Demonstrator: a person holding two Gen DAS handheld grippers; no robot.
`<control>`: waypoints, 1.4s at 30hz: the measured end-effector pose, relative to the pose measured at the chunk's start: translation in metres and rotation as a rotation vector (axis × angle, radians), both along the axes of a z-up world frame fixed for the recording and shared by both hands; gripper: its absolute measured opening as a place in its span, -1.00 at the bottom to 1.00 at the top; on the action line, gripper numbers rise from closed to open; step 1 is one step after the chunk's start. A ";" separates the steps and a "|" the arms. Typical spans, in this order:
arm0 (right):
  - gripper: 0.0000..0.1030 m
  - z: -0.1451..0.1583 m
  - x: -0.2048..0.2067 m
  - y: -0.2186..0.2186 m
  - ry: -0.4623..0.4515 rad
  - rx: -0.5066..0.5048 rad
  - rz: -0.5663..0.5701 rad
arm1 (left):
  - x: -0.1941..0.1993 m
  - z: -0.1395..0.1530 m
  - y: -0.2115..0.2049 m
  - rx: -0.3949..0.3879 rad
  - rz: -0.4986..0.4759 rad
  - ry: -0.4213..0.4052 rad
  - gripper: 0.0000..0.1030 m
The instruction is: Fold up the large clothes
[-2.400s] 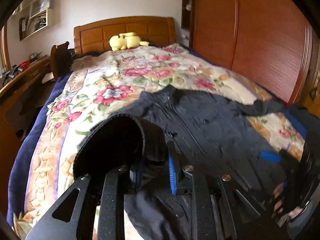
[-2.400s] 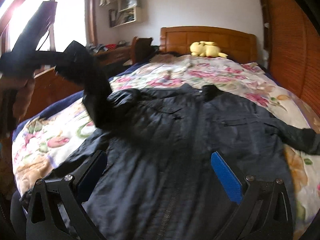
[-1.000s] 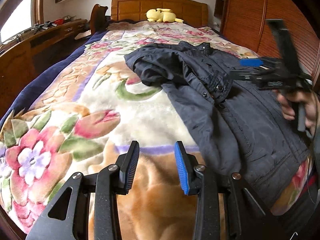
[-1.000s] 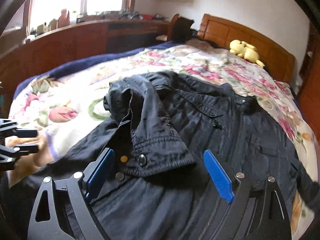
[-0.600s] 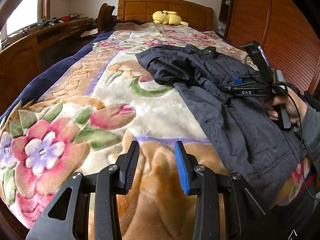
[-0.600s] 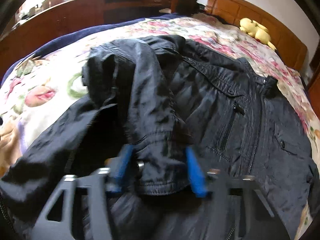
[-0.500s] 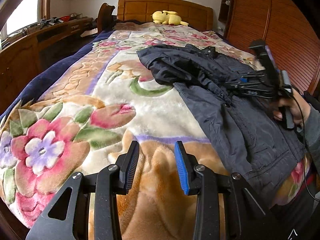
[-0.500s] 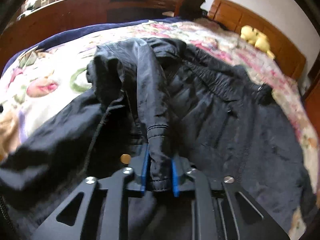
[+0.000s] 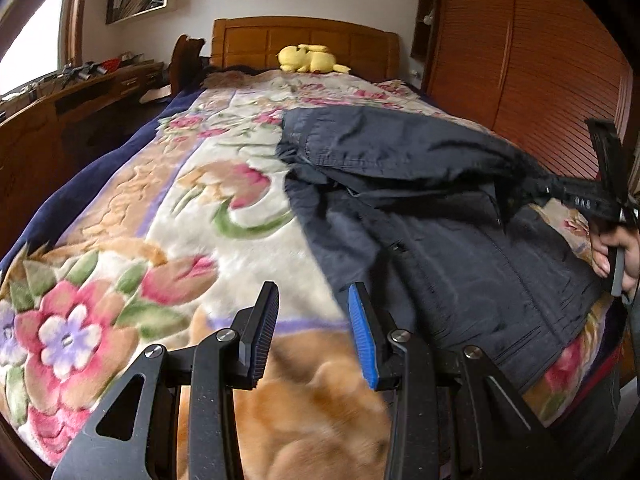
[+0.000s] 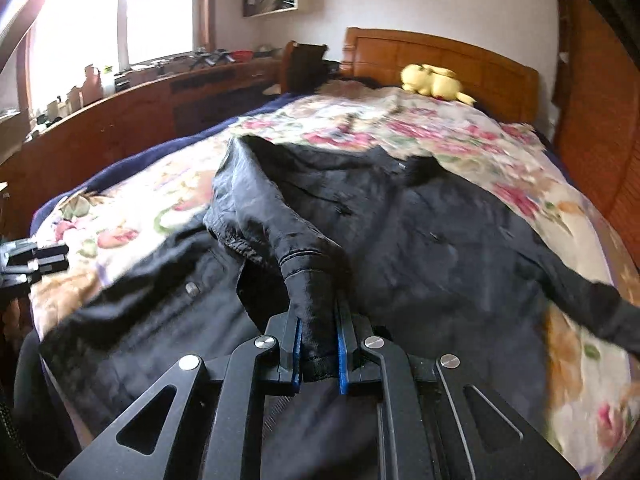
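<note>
A dark navy jacket (image 9: 440,248) (image 10: 420,240) lies spread on the floral blanket (image 9: 132,248). My right gripper (image 10: 319,344) is shut on the cuff of its left sleeve (image 10: 272,216), with the blue pads pressing the fabric. In the left wrist view that gripper (image 9: 580,200) holds the sleeve (image 9: 400,152) stretched across the jacket body toward the right, a hand (image 9: 616,248) on its handle. My left gripper (image 9: 314,332) hovers open over bare blanket, left of the jacket's hem, with nothing between its fingers. It also shows at the left edge of the right wrist view (image 10: 32,260).
A yellow plush toy (image 9: 308,60) (image 10: 434,82) lies by the wooden headboard (image 9: 304,40). A slatted wooden wardrobe (image 9: 520,60) lines the right side of the bed. A long wooden desk (image 10: 120,120) with clutter runs along the left under a window.
My right gripper closed on the sleeve cuff and pulled it across the jacket to the right. My left gripper, which held the sleeve earliest, stands free and has risen a little.
</note>
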State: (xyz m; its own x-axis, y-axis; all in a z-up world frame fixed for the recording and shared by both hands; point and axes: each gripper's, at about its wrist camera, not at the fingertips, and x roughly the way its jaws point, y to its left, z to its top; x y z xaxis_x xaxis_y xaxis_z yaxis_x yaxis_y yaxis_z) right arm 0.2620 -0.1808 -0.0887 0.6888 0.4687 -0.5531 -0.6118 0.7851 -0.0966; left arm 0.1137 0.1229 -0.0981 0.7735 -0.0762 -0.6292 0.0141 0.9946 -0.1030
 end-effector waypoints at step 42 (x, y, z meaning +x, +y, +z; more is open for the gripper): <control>-0.94 -0.060 0.041 0.000 0.142 -0.100 -0.035 | 0.058 0.007 -0.127 0.056 -0.166 0.043 -0.27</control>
State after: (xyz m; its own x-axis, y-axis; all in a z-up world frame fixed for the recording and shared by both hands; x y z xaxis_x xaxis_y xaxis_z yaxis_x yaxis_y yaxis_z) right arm 0.3033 -0.1810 -0.1483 0.6152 0.3835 -0.6888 -0.5976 0.7967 -0.0902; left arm 0.1716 -0.0037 -0.0910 0.7257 -0.1643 -0.6681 0.1754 0.9832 -0.0513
